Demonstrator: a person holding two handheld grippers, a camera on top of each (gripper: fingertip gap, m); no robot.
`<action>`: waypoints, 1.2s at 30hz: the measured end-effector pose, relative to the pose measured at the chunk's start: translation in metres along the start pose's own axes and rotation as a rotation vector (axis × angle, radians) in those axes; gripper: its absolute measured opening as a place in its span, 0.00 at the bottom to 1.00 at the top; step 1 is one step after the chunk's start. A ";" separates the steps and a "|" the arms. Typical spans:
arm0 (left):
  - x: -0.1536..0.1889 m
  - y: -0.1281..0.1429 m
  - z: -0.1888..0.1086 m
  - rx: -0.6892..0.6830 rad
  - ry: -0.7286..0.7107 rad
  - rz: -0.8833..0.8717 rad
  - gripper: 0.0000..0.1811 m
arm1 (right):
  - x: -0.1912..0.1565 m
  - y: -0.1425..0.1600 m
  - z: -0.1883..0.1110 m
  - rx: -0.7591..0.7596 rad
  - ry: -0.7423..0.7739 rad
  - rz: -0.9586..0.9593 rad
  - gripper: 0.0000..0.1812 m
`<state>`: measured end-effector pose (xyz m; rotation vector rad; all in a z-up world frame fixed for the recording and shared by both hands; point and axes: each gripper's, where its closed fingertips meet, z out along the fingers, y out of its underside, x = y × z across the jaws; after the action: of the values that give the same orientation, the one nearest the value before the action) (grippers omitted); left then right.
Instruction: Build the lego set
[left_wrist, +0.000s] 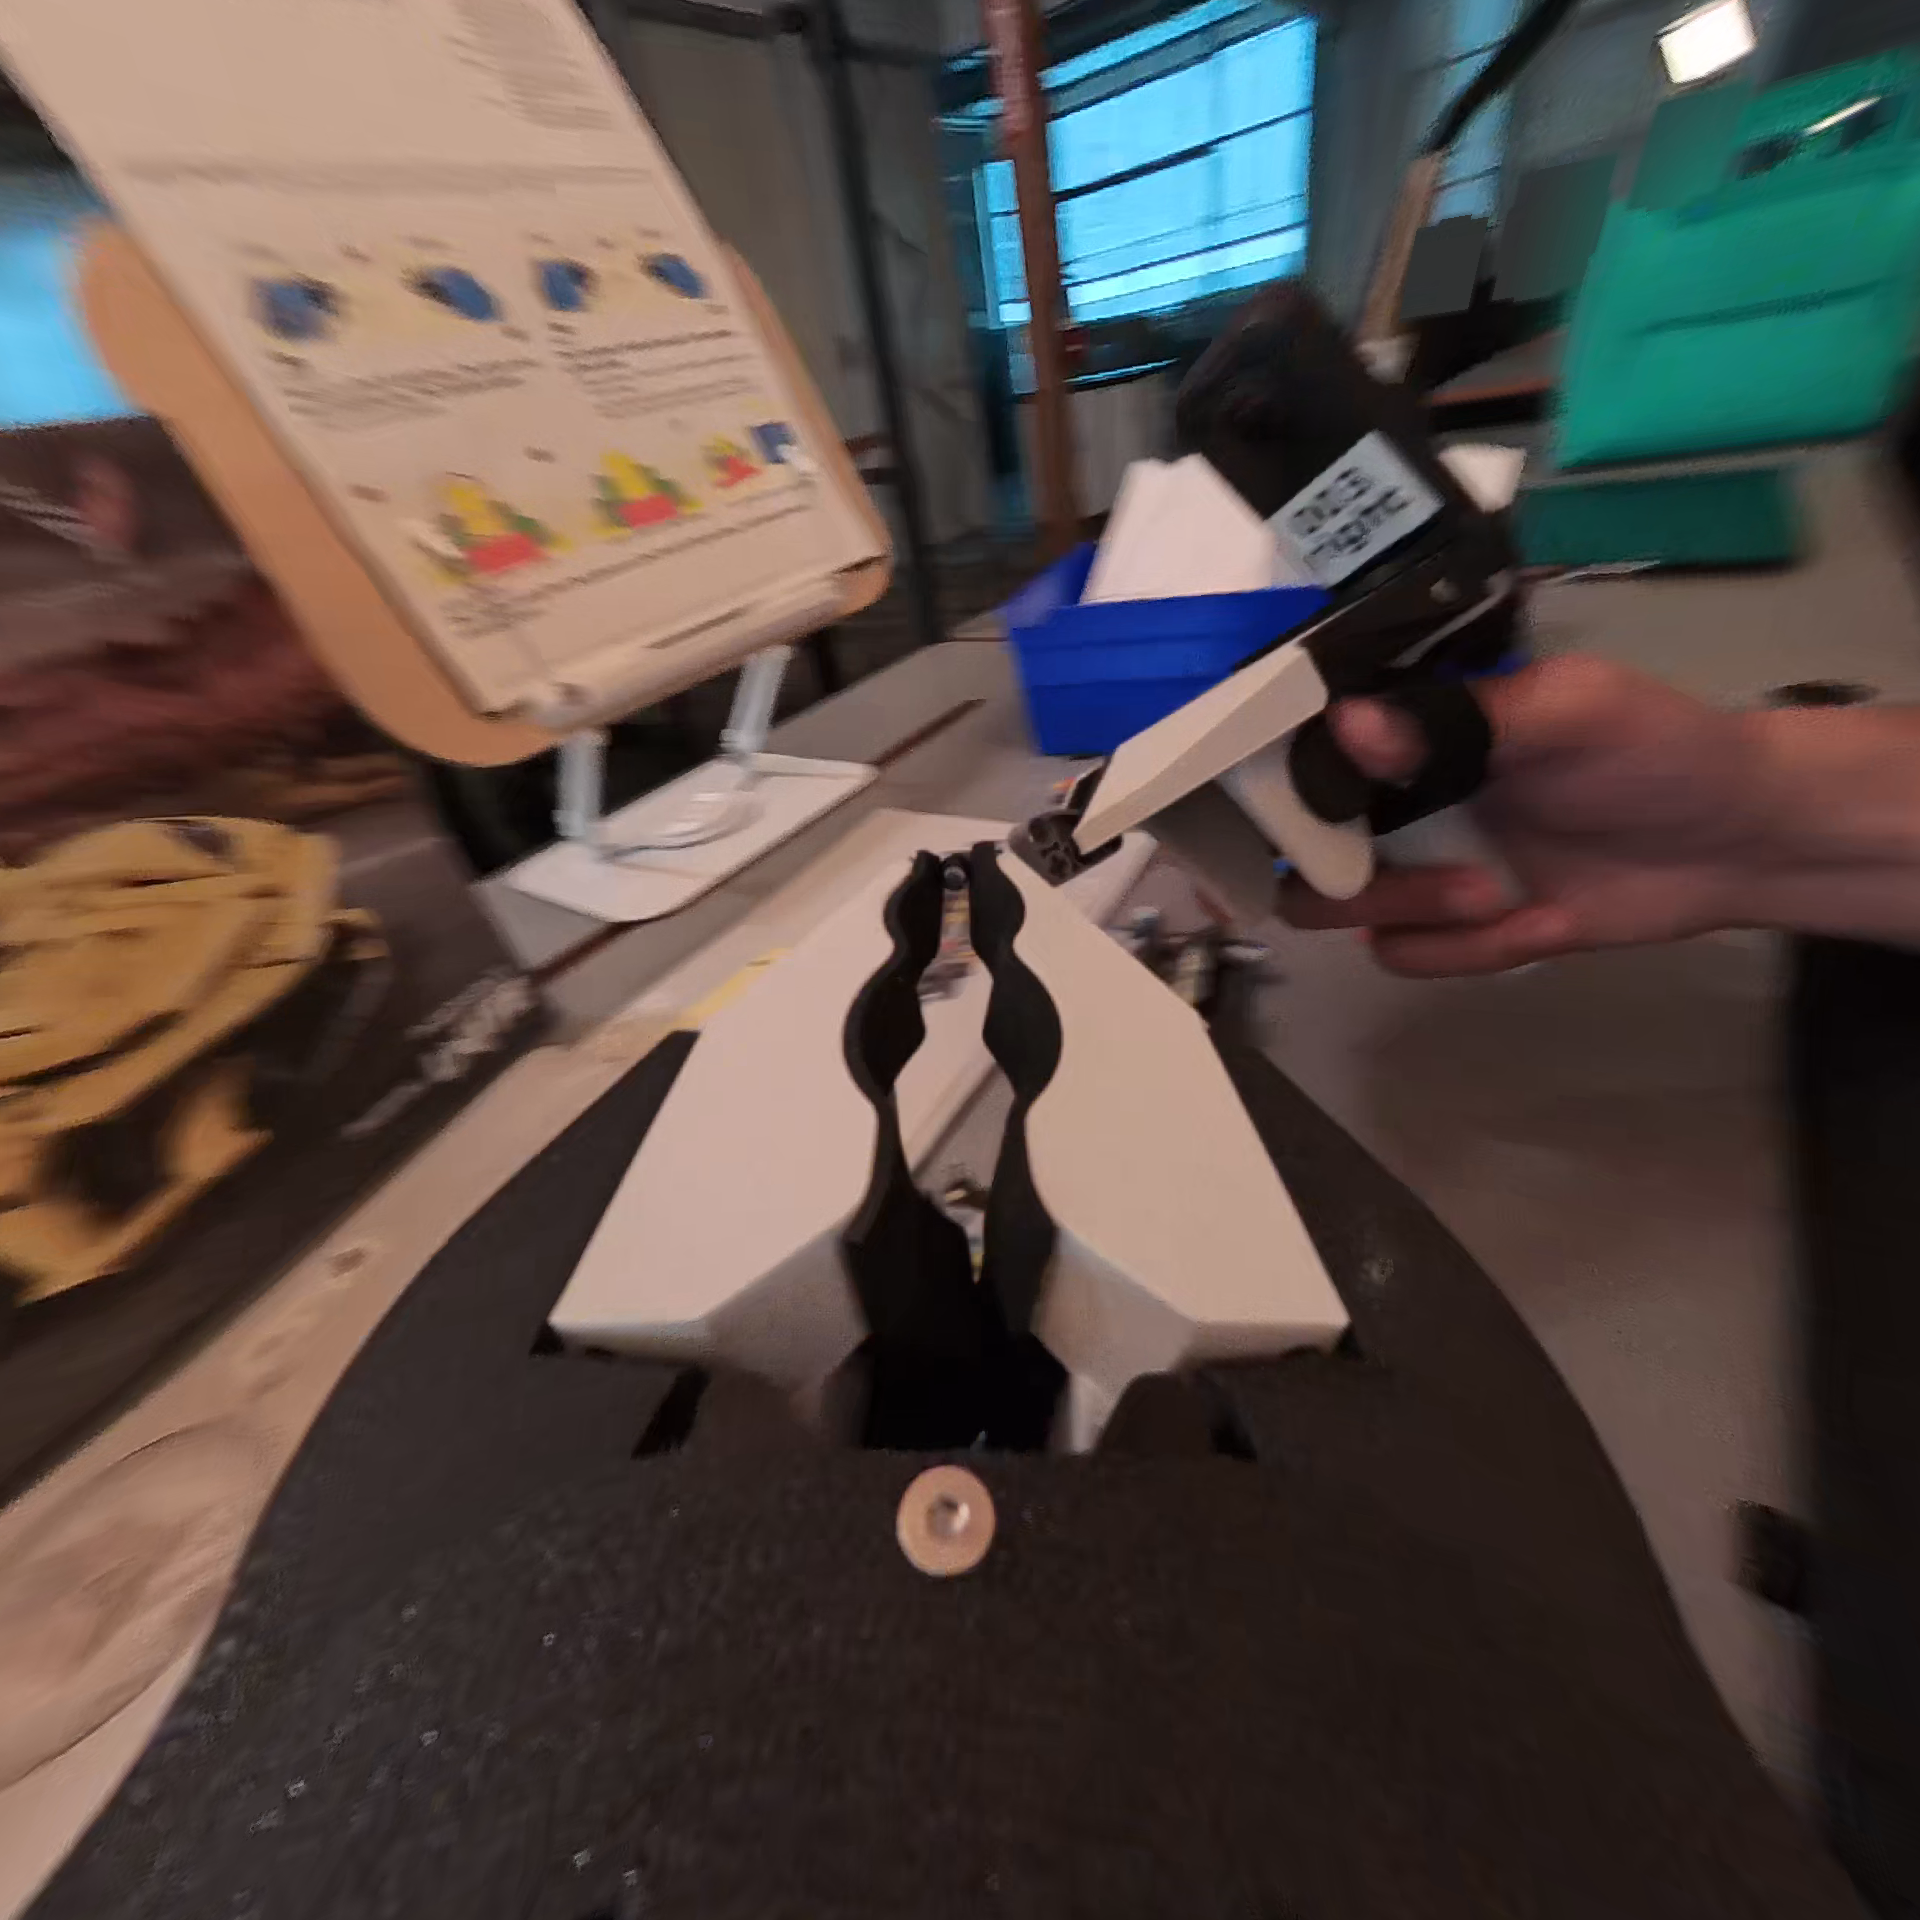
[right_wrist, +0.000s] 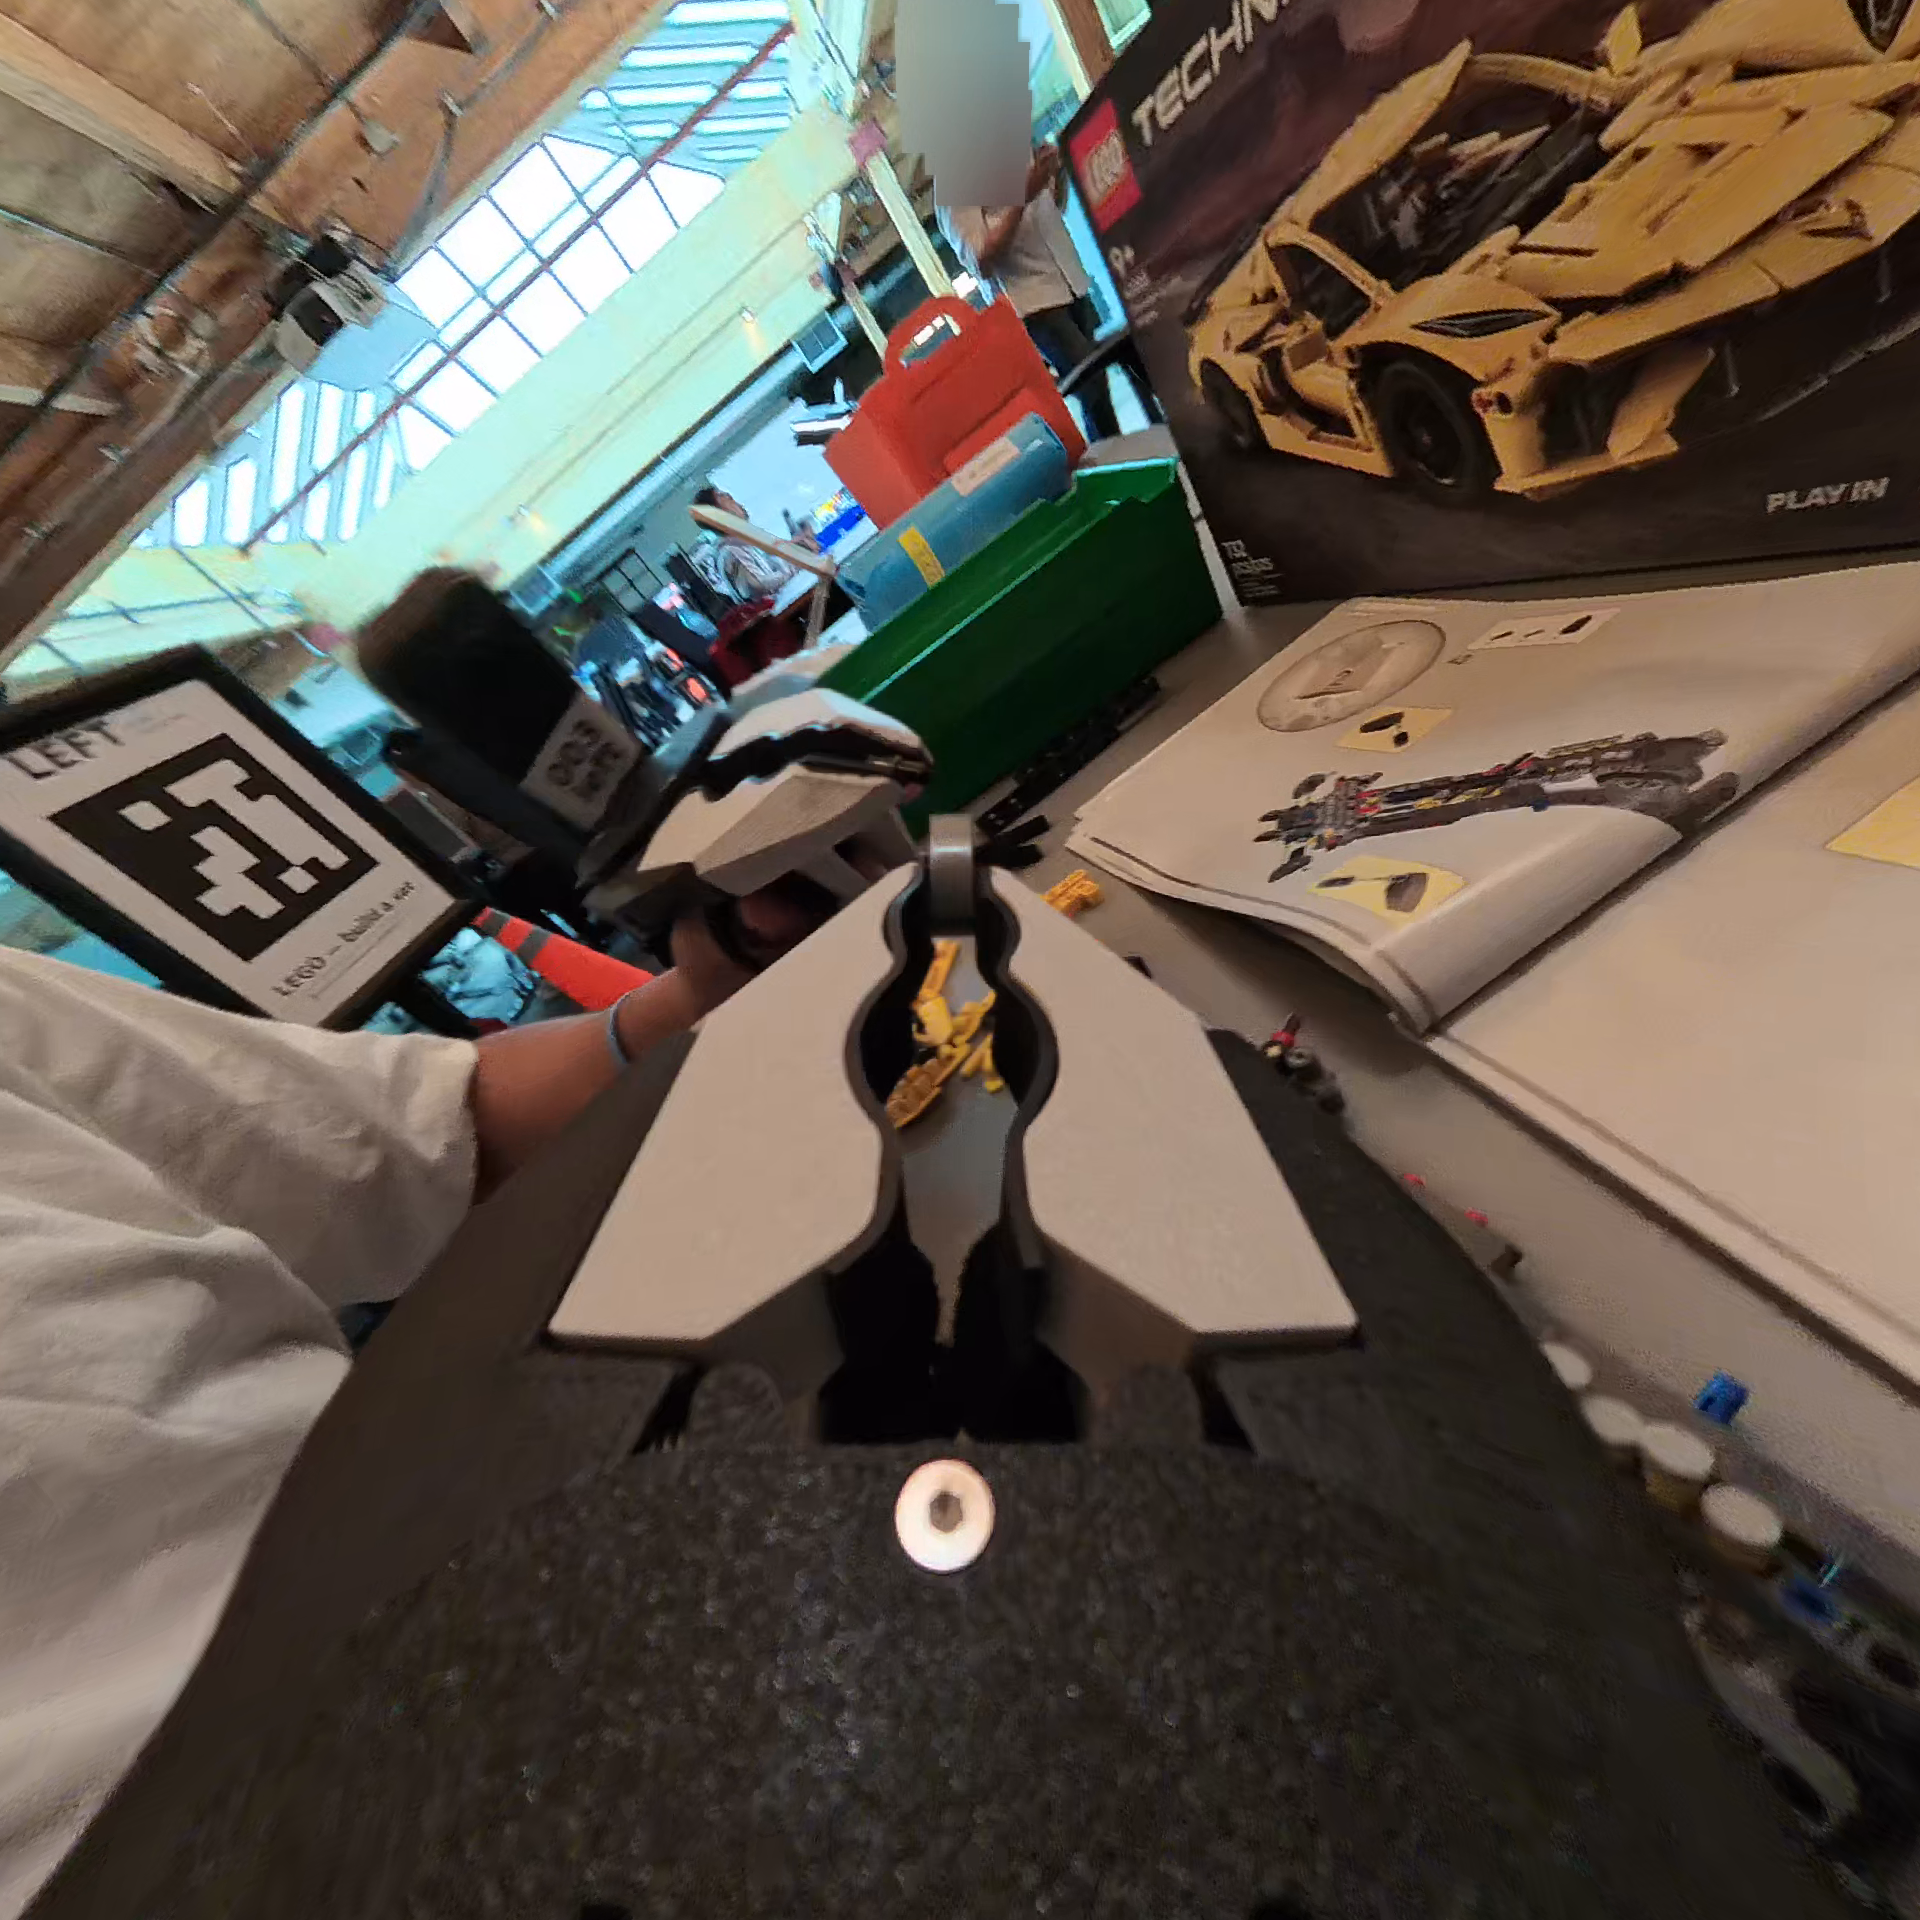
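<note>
My left gripper (left_wrist: 951, 868) is shut on a small dark piece (left_wrist: 953, 881) pinched at its black tips, held above the table. My right gripper (left_wrist: 1086, 816) reaches in from the right, held by a hand, and its tip almost touches the left tips. In the right wrist view my right gripper (right_wrist: 949, 883) is shut on a grey lego piece (right_wrist: 948, 862), which also shows in the left wrist view (left_wrist: 1049, 852). The left gripper (right_wrist: 909, 769) sits just left of it and beyond. Loose yellow lego pieces (right_wrist: 951, 1029) lie on the table below.
An open instruction booklet (right_wrist: 1455, 810) lies at the right, with the lego box (right_wrist: 1558, 291) and a green bin (right_wrist: 1039, 613) behind it. Small cups of parts (right_wrist: 1673, 1465) line the right edge. An instruction sheet on a stand (left_wrist: 499, 364) and a blue bin (left_wrist: 1143, 665) stand ahead of the left gripper. My left and right fingertips are right by each other.
</note>
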<state>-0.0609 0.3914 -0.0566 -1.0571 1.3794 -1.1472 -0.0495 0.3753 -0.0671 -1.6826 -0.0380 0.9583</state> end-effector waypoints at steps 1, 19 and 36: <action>-0.008 0.003 -0.004 -0.003 -0.072 0.049 0.02 | 0.006 -0.001 0.008 -0.017 0.022 -0.017 0.04; 0.000 0.000 -0.012 -0.002 -0.329 0.666 0.02 | -0.001 0.002 0.027 0.033 0.082 -0.268 0.03; -0.002 0.033 0.003 -0.181 -0.316 0.746 0.02 | 0.022 0.016 0.020 -0.135 0.273 -0.450 0.04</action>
<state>-0.0586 0.3981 -0.0893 -0.6973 1.4490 -0.3010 -0.0537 0.3967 -0.0934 -1.8120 -0.2921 0.3933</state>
